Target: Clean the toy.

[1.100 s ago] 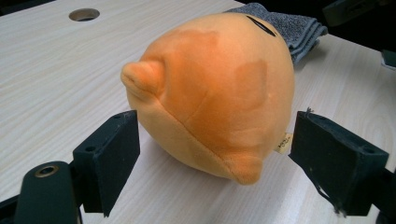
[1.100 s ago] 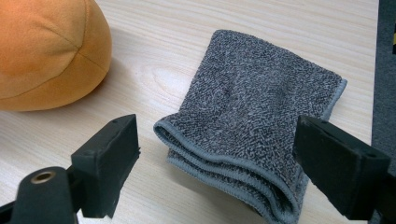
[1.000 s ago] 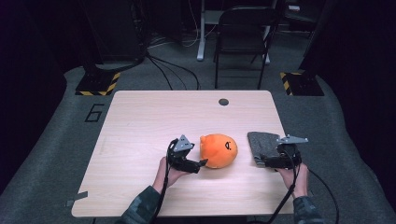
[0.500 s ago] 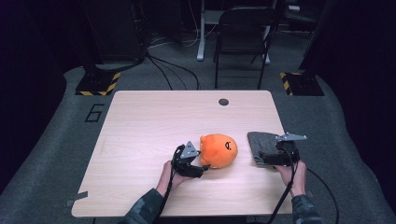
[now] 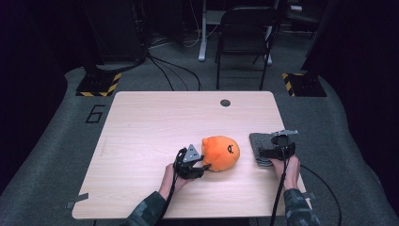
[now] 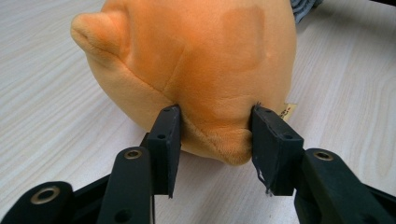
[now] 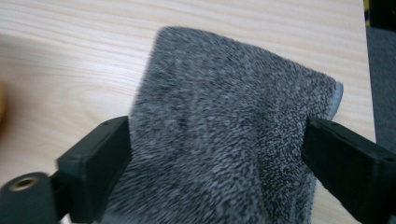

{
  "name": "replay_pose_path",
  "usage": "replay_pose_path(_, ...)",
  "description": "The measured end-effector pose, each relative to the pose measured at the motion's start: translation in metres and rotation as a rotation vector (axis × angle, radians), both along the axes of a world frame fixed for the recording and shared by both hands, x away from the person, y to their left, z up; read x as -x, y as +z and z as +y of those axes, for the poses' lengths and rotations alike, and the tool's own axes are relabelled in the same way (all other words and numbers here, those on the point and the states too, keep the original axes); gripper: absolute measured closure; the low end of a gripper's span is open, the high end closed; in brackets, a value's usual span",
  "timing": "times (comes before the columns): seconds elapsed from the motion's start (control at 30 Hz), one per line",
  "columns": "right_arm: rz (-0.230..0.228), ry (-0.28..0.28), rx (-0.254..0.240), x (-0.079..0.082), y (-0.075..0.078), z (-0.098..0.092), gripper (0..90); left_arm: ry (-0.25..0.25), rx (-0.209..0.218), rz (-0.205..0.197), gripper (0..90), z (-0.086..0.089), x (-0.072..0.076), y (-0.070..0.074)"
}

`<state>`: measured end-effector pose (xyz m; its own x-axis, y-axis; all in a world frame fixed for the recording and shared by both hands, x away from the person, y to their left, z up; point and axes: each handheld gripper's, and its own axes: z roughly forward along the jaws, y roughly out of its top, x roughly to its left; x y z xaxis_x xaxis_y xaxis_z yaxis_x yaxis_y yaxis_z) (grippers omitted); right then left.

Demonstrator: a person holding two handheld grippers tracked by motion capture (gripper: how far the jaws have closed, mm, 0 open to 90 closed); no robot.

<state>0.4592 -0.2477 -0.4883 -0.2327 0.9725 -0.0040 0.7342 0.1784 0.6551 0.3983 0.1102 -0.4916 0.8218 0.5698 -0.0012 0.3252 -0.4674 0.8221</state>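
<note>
A round orange plush toy point(image 5: 221, 153) with a small dark face lies on the wooden table point(image 5: 155, 122), right of centre. My left gripper point(image 5: 205, 165) reaches it from the near left. Its jaws have just been closing, and in the left gripper view the pads point(image 6: 169, 140) press into a low fold of the plush toy point(image 6: 201, 60). A folded grey towel point(image 5: 256, 141) lies near the table's right edge. My right gripper point(image 5: 275, 145) hangs over it, its jaws just opened wider. They stand wide apart on either side of the towel point(image 7: 224, 93) without squeezing it.
A small dark round grommet point(image 5: 225, 102) sits in the table's far side. A black folding chair point(image 5: 244, 33) stands beyond the table. The towel lies close to the table's right edge point(image 5: 288, 141). Yellow-and-black striped blocks point(image 5: 99, 87) rest on the floor.
The left gripper's jaws have closed onto the orange plush toy. The right gripper has shifted forward and lower over the grey towel.
</note>
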Motion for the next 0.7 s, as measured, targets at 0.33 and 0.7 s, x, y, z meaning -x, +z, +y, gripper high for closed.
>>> replay_pose_path(0.33,0.050,-0.027,-0.003,-0.013,-0.019,0.000,13.2,0.016,0.012,-0.002,64.1,-0.001,-0.001,-0.001)
replay_pose_path(0.7,0.025,0.026,-0.027,-0.007,-0.018,-0.001,67.5,0.022,0.027,-0.002,67.4,-0.002,-0.001,-0.001)
